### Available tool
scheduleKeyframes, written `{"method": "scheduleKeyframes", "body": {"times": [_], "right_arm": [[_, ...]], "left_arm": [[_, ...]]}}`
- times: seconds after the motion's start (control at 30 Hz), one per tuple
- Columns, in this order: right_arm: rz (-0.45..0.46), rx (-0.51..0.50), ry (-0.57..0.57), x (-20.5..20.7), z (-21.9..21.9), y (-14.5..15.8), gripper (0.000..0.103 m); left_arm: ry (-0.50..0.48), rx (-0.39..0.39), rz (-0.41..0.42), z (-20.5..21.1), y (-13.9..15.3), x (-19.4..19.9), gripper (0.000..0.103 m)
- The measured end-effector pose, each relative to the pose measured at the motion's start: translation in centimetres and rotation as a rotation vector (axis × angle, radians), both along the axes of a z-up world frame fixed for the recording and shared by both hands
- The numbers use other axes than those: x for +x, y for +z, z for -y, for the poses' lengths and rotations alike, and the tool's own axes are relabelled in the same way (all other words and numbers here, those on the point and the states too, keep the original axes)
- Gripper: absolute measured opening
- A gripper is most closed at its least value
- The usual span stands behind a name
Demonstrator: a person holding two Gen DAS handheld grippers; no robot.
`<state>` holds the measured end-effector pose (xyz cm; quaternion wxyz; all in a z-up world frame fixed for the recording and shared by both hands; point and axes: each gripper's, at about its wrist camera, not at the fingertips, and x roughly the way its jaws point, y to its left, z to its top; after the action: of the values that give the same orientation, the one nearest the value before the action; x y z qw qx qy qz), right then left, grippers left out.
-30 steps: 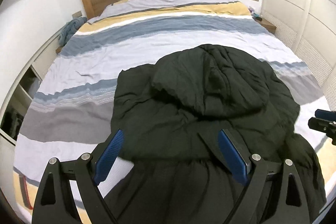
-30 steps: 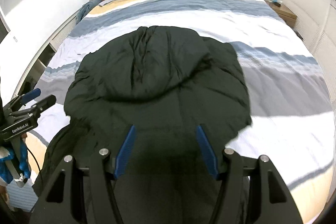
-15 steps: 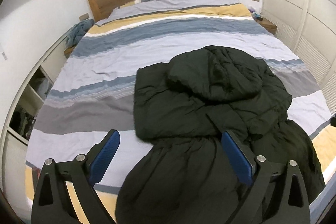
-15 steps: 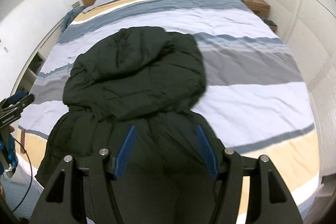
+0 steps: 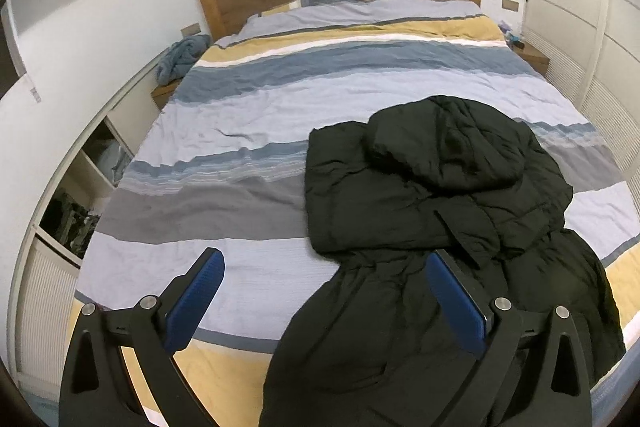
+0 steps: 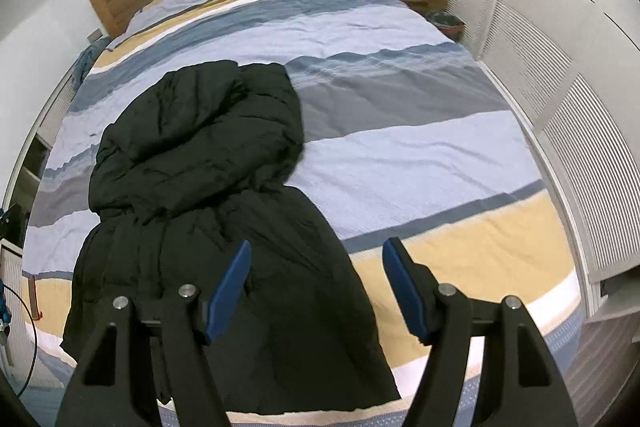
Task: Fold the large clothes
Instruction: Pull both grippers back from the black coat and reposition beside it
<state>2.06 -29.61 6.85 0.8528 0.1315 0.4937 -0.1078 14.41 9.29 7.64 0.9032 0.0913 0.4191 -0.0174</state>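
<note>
Both wrist views downward; shared bed

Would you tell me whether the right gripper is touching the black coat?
Apart: the right wrist view shows the right gripper open above the black coat, nothing between its pads.

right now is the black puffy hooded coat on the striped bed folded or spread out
Partly folded: the black puffy hooded coat's top half is doubled over, while its lower half lies spread toward the bed's foot.

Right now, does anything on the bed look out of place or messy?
The black coat lies bunched at the waist, its lower part hanging over the foot edge of the bed, so the fold looks unfinished. Beside the headboard a blue cloth sits crumpled on the nightstand. Nothing looks spilled or damaged.
</note>
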Motion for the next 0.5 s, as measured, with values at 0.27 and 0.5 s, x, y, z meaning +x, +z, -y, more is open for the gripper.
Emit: {"method": "scheduleKeyframes", "body": {"times": [0.27, 0.5], "right_arm": [[-0.009, -0.008, -0.073, -2.4, 2.2, 0.8, 0.067], [-0.042, -0.011, -0.137, -4.4, 3.6, -0.3, 0.067]], "left_arm": [[0.024, -0.007, -0.011, -1.4, -0.4, -0.5, 0.101], [0.051, -0.001, -0.051, -3.1, -2.0, -1.1, 0.102]]}}
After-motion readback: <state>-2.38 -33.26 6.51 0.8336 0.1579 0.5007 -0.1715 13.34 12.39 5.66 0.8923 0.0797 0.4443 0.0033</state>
